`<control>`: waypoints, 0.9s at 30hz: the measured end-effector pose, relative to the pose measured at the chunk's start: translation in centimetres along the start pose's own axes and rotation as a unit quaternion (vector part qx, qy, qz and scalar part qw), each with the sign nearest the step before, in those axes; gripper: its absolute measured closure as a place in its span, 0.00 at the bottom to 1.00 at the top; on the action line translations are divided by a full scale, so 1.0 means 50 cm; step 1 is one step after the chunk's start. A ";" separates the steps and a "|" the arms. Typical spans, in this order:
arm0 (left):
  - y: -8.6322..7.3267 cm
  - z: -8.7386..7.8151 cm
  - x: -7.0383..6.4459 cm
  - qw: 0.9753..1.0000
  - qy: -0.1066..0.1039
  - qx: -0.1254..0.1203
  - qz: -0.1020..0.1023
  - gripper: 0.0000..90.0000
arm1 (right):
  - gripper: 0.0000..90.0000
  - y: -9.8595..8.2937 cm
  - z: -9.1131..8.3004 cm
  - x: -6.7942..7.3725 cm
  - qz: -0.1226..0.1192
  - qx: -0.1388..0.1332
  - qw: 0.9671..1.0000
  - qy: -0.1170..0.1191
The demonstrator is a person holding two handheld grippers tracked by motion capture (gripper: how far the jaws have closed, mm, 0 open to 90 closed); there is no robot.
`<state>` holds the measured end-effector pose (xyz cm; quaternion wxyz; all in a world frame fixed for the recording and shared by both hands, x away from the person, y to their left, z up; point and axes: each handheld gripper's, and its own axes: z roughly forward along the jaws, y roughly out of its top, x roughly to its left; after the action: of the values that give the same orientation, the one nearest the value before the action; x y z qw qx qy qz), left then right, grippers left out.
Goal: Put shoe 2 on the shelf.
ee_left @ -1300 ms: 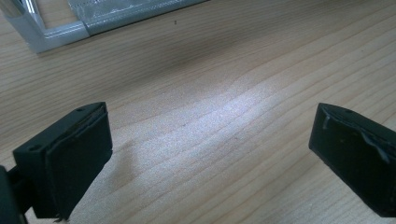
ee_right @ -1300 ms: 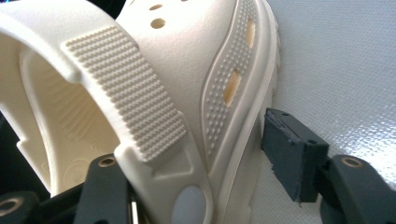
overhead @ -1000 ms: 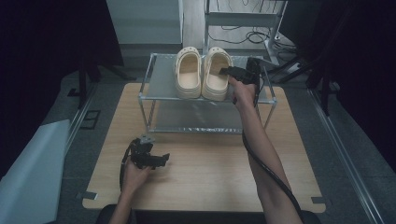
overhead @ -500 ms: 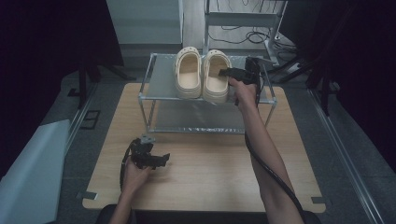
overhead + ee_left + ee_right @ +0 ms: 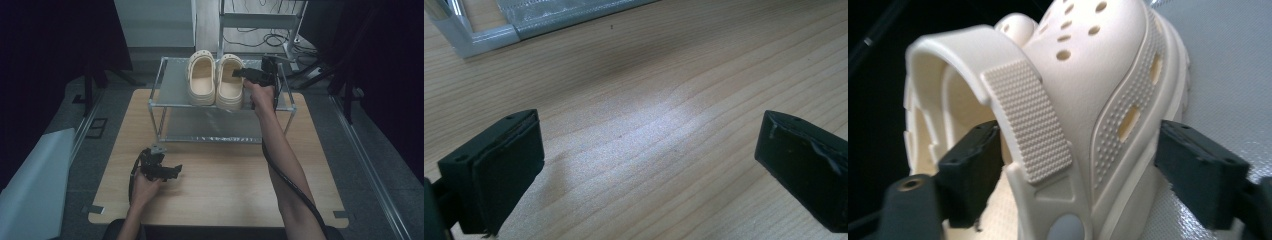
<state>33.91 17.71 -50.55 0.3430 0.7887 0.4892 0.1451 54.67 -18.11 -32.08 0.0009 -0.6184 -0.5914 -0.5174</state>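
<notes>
Right clog (image 5: 230,82) lengthwise, toe away from person

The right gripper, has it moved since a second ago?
Yes. The right gripper has slid left along the shelf rack to straddle the right clog's side.

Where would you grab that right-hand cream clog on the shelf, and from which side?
Probably by the side wall of the right clog, near where the heel strap pivots. Come from its outer side, as the right gripper does: one jaw fits inside the foot opening, the other outside. The other clog blocks the inner side.
</notes>
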 end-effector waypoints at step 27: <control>0.000 0.001 -0.001 1.000 -0.001 -0.002 -0.001 0.00 | 0.20 -0.007 -0.042 -0.031 -0.023 -0.007 0.997 0.078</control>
<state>33.92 17.67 -50.58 0.3454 0.7874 0.4896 0.1452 53.42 -20.41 -32.32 0.0305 -0.5626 -0.5997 -0.5683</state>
